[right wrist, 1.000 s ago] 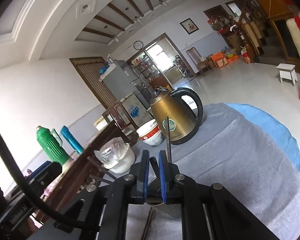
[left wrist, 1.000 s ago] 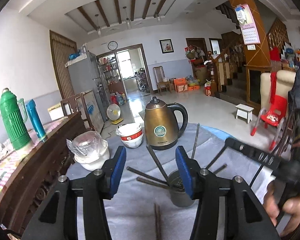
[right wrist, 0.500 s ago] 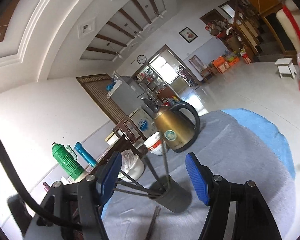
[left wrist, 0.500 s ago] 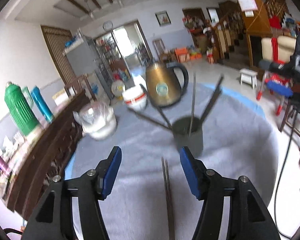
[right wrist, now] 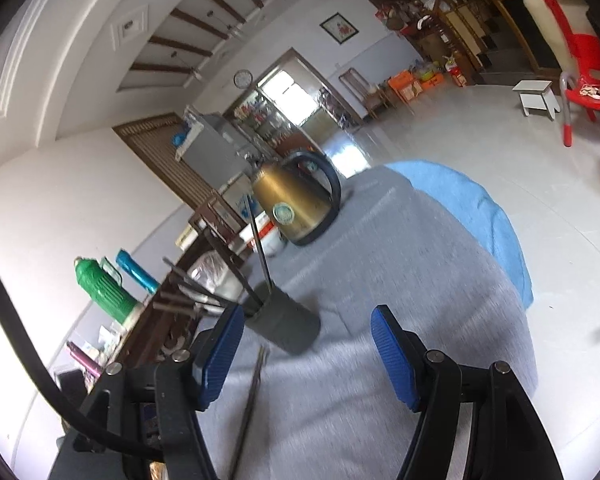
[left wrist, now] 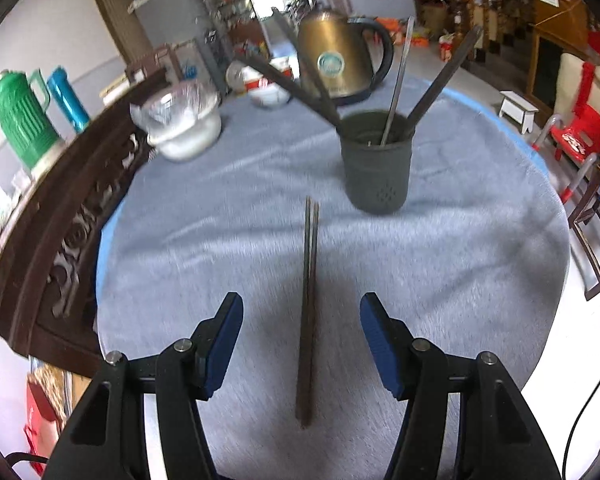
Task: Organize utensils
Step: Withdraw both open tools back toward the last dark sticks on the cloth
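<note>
A dark grey utensil holder point(left wrist: 377, 168) stands on the grey tablecloth point(left wrist: 480, 264) with several dark chopsticks leaning in it; it also shows in the right wrist view point(right wrist: 286, 322). A pair of brown chopsticks point(left wrist: 308, 300) lies flat on the cloth in front of the holder, running toward my left gripper point(left wrist: 300, 344), which is open and empty above their near half. My right gripper point(right wrist: 306, 354) is open and empty, to the right of the holder. The lying chopsticks point(right wrist: 248, 412) show at the lower left of the right wrist view.
A gold electric kettle point(left wrist: 336, 64) stands behind the holder. A white pot covered in plastic point(left wrist: 182, 118) and a red-and-white bowl point(left wrist: 266, 88) stand at the back left. A carved wooden sideboard point(left wrist: 60, 216) with green point(left wrist: 18, 120) and blue flasks borders the table's left.
The right gripper opened, let go of a chopstick into the holder and drew back. The left gripper pulled back from the holder and tilted down over the lying chopsticks.
</note>
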Demonstrator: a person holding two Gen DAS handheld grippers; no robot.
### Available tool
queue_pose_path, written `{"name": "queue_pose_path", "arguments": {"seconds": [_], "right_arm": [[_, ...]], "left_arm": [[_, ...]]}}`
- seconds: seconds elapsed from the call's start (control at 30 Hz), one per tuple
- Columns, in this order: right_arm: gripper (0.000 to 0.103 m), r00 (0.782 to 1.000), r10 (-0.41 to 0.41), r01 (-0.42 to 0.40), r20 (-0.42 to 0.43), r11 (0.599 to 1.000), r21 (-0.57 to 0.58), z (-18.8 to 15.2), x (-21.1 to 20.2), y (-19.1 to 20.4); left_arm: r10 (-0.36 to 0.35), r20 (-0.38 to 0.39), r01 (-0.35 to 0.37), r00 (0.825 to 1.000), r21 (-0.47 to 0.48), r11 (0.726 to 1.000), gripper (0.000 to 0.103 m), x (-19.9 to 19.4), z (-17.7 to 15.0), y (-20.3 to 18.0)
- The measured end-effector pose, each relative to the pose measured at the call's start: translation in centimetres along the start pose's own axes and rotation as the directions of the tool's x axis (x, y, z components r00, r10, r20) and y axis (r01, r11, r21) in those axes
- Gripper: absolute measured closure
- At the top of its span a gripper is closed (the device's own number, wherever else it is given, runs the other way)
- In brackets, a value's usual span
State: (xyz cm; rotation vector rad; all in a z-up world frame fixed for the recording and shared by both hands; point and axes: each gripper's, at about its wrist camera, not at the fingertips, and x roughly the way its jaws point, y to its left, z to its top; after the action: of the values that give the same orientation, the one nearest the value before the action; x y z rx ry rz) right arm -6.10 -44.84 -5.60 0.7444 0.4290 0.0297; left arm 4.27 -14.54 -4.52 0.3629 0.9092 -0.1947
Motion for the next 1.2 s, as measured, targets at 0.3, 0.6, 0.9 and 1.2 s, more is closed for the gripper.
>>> {"name": "queue_pose_path", "arguments": {"seconds": [0.3,0.6,0.9,1.2], "right_arm": [[0.033,0.999,-0.034,0.030,-0.041,0.996,-0.087,-1.2,-1.3,0.3],[0.033,0.996,-0.067,0.057,-0.059,0.987,-0.153,-2.3,-1.9,0.6],[0.033,0.995,-0.064,0.051,-0.073,0.983,-0.177,-2.7,-1.6,1.3],[0.033,0.996,-0.050,0.034,-0.079,0.981,-0.192,-3.4,-1.0,2.9]], "left_arm": [[-0.019,-0.062,0.013,0.998,-0.092,0.996,0.041,1.3,0.4,-0.4],[-0.022,-0.096,0.012,0.995,-0.104,0.995,0.041,2.2,0.6,-1.1],[-0.023,-0.096,0.012,0.995,-0.112,0.994,0.041,2.0,0.3,-0.6],[-0.026,-0.096,0.013,0.995,-0.136,0.991,0.041,2.2,-0.1,0.8]]}}
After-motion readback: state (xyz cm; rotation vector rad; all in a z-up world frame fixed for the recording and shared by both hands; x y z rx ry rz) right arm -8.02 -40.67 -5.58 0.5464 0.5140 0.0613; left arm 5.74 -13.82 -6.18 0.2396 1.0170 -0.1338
